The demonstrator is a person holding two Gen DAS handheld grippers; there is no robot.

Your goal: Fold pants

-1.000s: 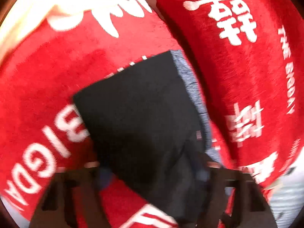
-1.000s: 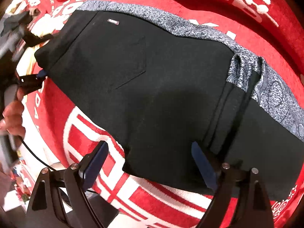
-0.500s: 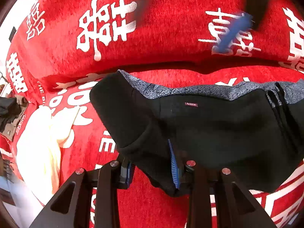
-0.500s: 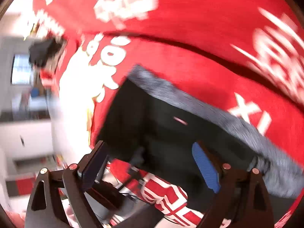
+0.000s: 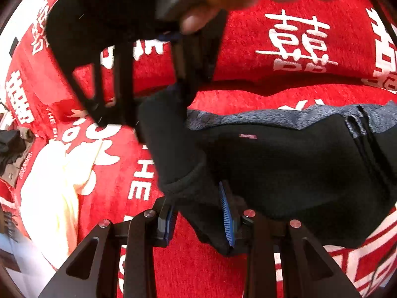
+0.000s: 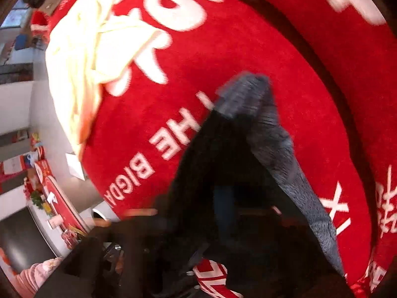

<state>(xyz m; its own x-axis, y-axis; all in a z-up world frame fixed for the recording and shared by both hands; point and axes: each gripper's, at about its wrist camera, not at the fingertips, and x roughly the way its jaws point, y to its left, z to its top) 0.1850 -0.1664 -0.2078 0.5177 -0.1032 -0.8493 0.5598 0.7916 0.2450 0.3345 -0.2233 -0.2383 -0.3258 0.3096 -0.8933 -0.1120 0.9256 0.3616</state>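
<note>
Pants (image 5: 297, 173) lie on the red blanket (image 5: 285, 87), near corner clenched in the left gripper (image 5: 198, 219). Right gripper (image 5: 153, 92) has just swung across and closed on the far corner, so both ends look ready to lift and fold.

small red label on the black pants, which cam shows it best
The left wrist view. There the small red label sits sharp on the black pants, just below the grey waistband. The right wrist view is motion-blurred; only a faint reddish fleck shows on the dark cloth, too smeared to identify.
</note>
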